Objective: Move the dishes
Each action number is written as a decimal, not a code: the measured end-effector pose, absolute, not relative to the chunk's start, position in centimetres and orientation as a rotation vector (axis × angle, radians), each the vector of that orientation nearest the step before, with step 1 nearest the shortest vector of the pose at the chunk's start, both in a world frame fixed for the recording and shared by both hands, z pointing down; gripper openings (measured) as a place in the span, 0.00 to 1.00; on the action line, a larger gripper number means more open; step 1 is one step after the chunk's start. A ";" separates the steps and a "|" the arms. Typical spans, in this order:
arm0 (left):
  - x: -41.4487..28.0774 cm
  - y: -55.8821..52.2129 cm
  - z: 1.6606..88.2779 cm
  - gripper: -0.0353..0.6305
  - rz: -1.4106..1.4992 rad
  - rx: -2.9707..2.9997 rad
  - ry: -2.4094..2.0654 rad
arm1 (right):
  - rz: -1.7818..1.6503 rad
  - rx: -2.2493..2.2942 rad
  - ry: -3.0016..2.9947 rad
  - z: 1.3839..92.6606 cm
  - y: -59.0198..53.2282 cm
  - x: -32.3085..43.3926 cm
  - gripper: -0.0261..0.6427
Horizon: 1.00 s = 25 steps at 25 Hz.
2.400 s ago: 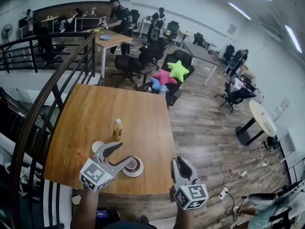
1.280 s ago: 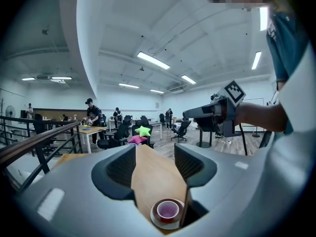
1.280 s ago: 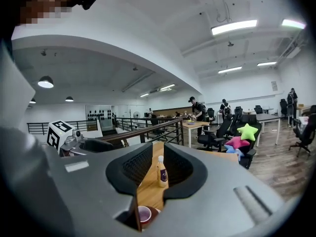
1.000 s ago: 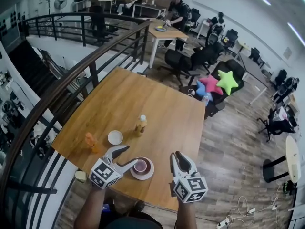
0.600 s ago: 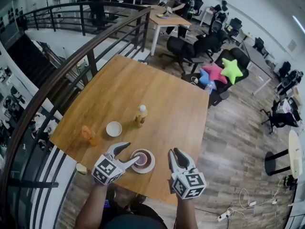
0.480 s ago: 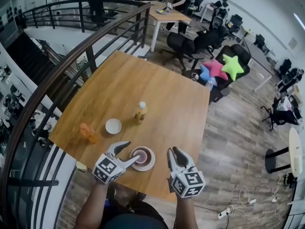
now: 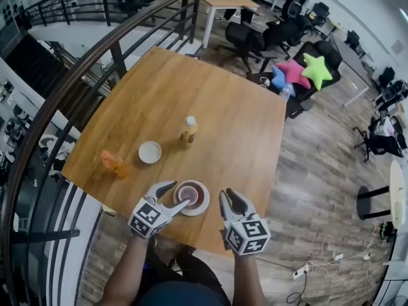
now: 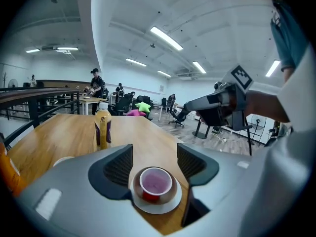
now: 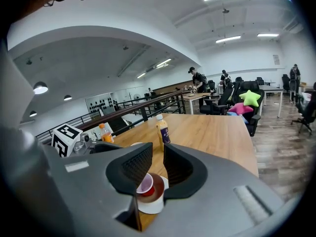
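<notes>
Over on the railing side of the table (image 7: pixel 210 94) stands an orange bottle (image 7: pixel 113 164). Next to it is a small white dish (image 7: pixel 150 152), bare and untouched, and just past that a juice bottle (image 7: pixel 187 131). Nearer the front edge, the left tongs (image 7: pixel 173 196) have just been opening. They are released, jaws apart, with the red cup (image 7: pixel 191 194) on its white saucer (image 7: pixel 205 204) framed in the gap, though neither pad presses on it. Just beside the saucer on the right hang the right tongs (image 7: pixel 228 199), jaws only narrowly apart and nothing between them. By my reckoning the job has hardly begun: both dishes sit on the table and neither is lifted. What's left is to close on the saucer, carry it off, then see to the white dish.
</notes>
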<state>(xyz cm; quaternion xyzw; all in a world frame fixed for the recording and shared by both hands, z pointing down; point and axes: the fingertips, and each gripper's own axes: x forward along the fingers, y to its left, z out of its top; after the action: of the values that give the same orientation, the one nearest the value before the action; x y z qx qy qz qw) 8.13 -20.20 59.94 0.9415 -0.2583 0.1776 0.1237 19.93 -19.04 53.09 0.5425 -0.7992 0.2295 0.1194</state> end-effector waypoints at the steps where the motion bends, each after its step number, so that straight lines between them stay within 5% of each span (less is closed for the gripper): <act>1: 8.2 -20.1 60.3 0.47 0.519 2.741 -0.751 | 0.679 1.580 -2.334 53.5 -19.0 19.8 0.12; 25: 10.9 -19.4 69.2 0.60 0.728 2.723 -0.678 | 0.909 1.457 -2.233 65.2 -18.5 17.7 0.12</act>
<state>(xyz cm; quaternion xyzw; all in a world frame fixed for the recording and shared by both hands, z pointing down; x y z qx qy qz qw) 10.87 -19.42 69.21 0.9324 -0.2323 0.2491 0.1212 17.71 -18.51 65.21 0.5103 -0.7824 0.3184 0.1616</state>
